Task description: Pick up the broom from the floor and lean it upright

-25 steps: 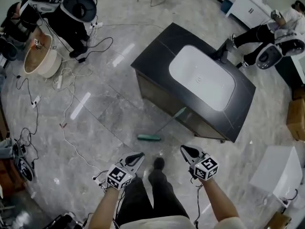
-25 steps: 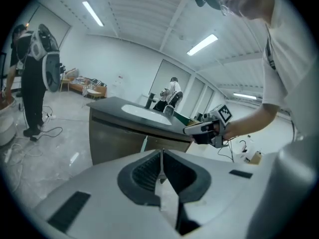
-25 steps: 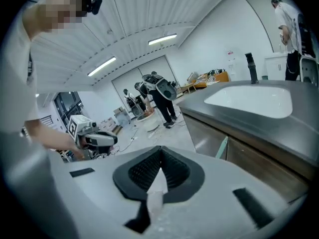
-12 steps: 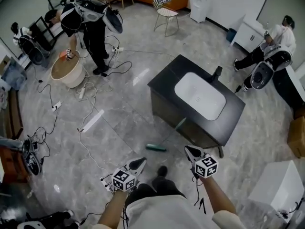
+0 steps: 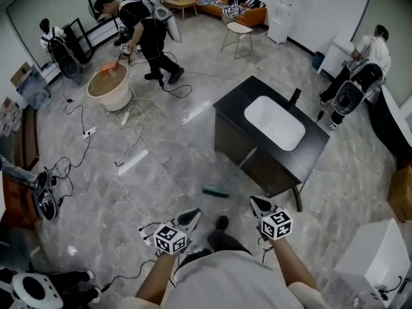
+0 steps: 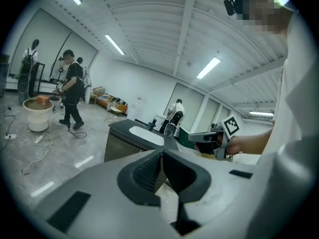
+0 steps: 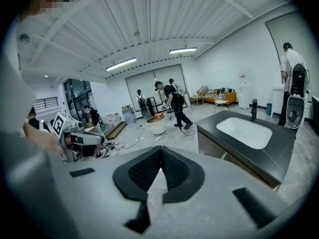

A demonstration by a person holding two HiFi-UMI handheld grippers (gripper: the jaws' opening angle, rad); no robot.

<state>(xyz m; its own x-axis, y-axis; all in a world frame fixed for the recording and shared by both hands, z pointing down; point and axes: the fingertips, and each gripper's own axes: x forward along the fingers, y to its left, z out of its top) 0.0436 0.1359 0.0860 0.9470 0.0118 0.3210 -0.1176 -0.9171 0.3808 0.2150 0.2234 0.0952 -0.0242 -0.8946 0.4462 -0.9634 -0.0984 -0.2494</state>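
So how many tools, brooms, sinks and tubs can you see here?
tools: 2, the left tool and the right tool
broom: 1
sink: 1
tub: 1
total: 5

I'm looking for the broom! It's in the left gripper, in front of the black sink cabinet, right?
No, the left gripper is shut and empty. The head view shows the broom with its head on the floor, in front of the black sink cabinet.
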